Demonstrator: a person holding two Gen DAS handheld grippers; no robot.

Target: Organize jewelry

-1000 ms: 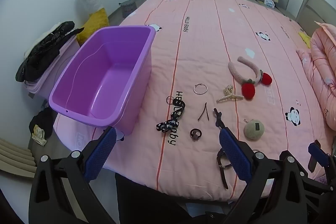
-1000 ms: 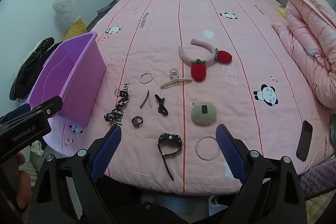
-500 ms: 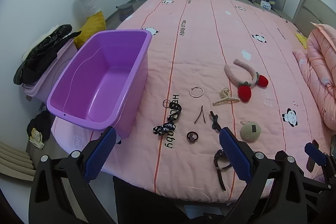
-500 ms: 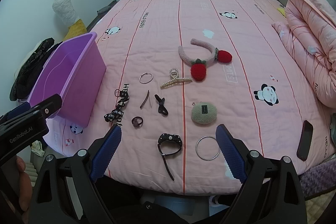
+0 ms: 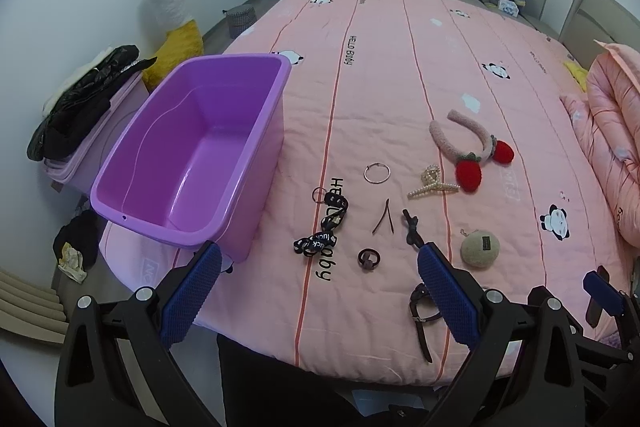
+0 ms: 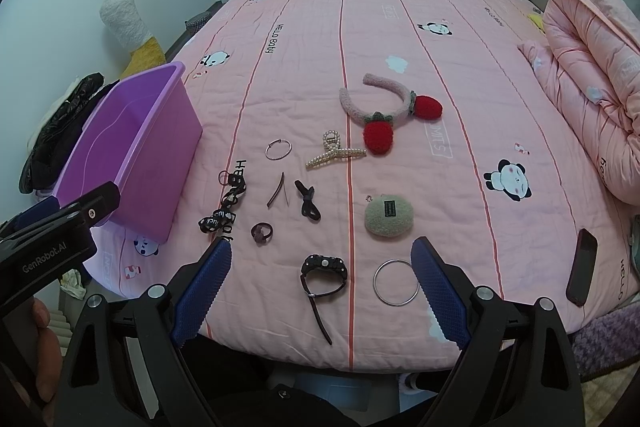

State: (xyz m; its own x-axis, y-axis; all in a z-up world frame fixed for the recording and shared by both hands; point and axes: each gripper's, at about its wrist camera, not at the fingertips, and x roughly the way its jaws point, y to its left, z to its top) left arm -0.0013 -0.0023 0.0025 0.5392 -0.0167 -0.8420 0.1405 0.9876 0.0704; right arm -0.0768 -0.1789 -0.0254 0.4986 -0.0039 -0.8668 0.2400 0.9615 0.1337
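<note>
Nothing is sorted yet, we judge: the purple bin (image 5: pixel 188 163) at the bed's (image 6: pixel 400 27) left edge is empty and every piece lies on the cover. We count one strawberry headband (image 6: pixel 384 107), one pearl claw clip (image 6: pixel 334 153), one pouch (image 6: pixel 389 215), one watch (image 6: pixel 323 271), two silver hoops, and several small dark ties. Our left gripper (image 5: pixel 316 291) and right gripper (image 6: pixel 320 287) hover with fingers wide, holding nothing.

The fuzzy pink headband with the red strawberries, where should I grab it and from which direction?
Judging by its pose, grip the fuzzy pink headband with red strawberries at the bare top of its arch, away from the bulky strawberries. It lies flat on the pink bedsheet, so come straight down with one finger inside the curve and one outside. The right gripper is open and nearer.
</note>
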